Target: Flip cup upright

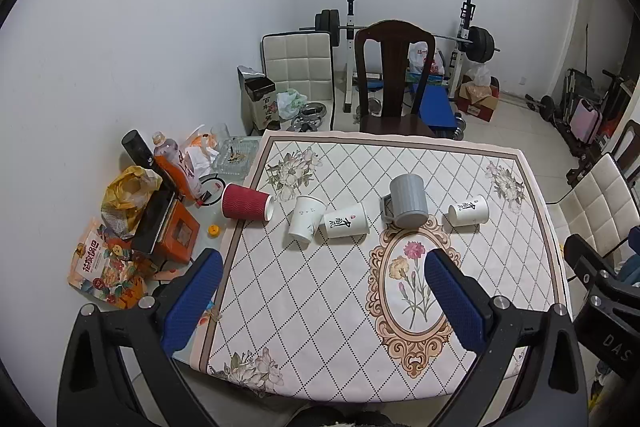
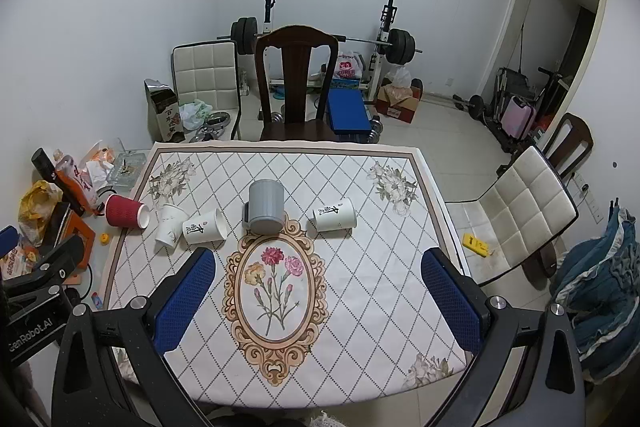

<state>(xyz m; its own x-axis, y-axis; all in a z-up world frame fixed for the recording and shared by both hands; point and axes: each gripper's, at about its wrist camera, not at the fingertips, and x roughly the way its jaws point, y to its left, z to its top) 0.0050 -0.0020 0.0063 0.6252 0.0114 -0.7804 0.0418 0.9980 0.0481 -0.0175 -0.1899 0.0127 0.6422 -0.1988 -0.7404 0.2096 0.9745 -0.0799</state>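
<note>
Several cups sit in a row across the table [image 1: 320,307]. A red ribbed paper cup [image 1: 245,207] [image 2: 125,211] lies on its side at the left edge. A plain white paper cup [image 1: 305,218] [image 2: 171,225] stands upside down. A white cup with black characters [image 1: 346,221] [image 2: 205,225] lies on its side beside it. A grey mug [image 1: 408,201] [image 2: 265,206] stands upside down in the middle. Another white printed cup [image 1: 468,210] [image 2: 335,215] lies on its side to the right. My left gripper [image 1: 324,263] and right gripper [image 2: 318,259] hover open and empty above the near table.
Bottles, snack bags and an orange box [image 1: 176,235] crowd the table's left strip. A dark wooden chair [image 1: 394,79] stands at the far edge, a white padded chair [image 2: 516,211] at the right. The right gripper's body shows at the left wrist view's right edge [image 1: 600,291].
</note>
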